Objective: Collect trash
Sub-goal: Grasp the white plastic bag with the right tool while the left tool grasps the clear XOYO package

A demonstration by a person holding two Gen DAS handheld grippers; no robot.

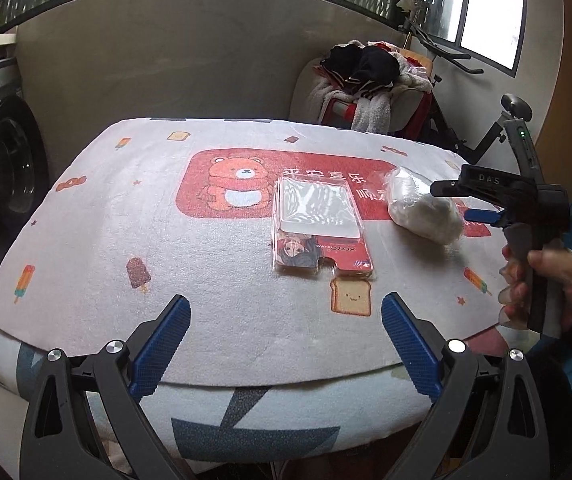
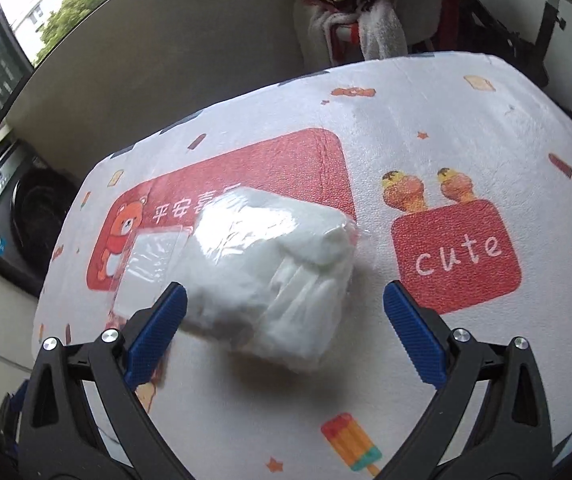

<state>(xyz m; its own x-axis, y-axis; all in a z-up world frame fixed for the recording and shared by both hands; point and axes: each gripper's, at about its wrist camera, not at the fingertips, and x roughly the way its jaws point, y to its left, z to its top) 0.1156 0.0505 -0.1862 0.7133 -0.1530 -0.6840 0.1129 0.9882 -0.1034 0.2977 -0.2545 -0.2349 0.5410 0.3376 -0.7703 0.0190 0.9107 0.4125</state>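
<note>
A table [image 1: 85, 240] covered with a pale fleece cloth printed with a red panel showing a cartoon bear [image 1: 237, 186]. Just right of the bear, overlapping the red panel, lies a clear plastic blister package [image 1: 320, 228] with a printed card inside, flat on the cloth. Right of that package, near it but apart, sits a white wad of tissue wrapped in clear plastic film [image 1: 426, 208]. The right gripper [image 2: 283, 308], held in a person's hand [image 1: 550, 288], is over this wad; its blue ribbed fingers [image 2: 159, 330] are spread wide on either side of the wad, gripping nothing, though the left finger looks close to the film. The left gripper [image 1: 286, 320] is at the near edge of the table, well short of the bear, its fingers [image 1: 163, 344] also spread wide and empty.
</note>
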